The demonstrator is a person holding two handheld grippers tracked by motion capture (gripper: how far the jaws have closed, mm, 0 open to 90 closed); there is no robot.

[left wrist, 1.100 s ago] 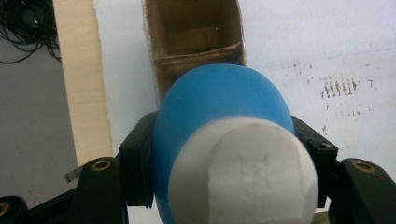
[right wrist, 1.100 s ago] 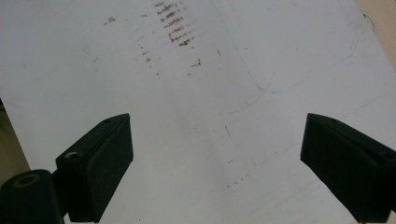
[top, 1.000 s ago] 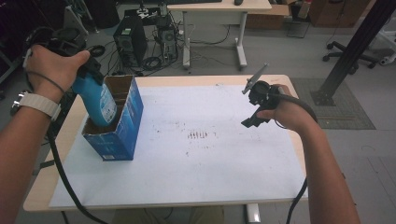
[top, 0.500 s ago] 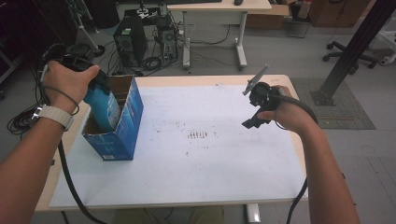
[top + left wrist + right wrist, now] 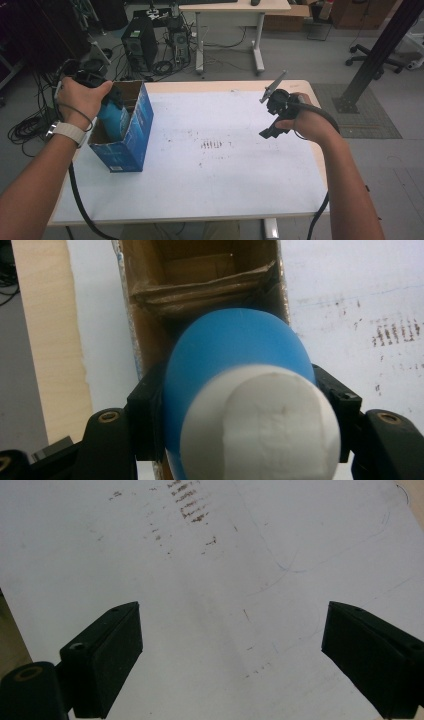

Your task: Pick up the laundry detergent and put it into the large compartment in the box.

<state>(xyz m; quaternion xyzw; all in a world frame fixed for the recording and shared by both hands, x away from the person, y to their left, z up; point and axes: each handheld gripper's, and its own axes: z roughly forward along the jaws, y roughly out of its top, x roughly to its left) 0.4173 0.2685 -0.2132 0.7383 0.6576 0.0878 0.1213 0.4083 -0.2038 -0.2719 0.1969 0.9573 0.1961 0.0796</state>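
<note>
One blue bottle [image 5: 235, 365] with a white cap [image 5: 272, 425] sits pinched between the jaws of the left gripper [image 5: 240, 410], its cap end toward that gripper's camera and its rounded blue body pointing ahead into the open mouth of a cardboard box [image 5: 127, 145]. Seen from the high view, the bottle [image 5: 116, 117] stands roughly upright, its lower part already inside the blue-sided box, near the wall closest to the left hand [image 5: 82, 97]. The long axis runs down into the box, so the coming move appears to be either a straight lowering or a straight lift along that line; which of the two cannot be told. A folded brown flap [image 5: 200, 285] lies just beyond the bottle inside the box and could catch it. The box rests at the left end of the white-topped counter [image 5: 225, 185]. Well apart, over the counter's right side, the right gripper [image 5: 272, 115] hangs with its jaws spread wide and nothing between them, above bare, scuffed surface [image 5: 210, 580]. The left hand is plainly the nearer one.
</note>
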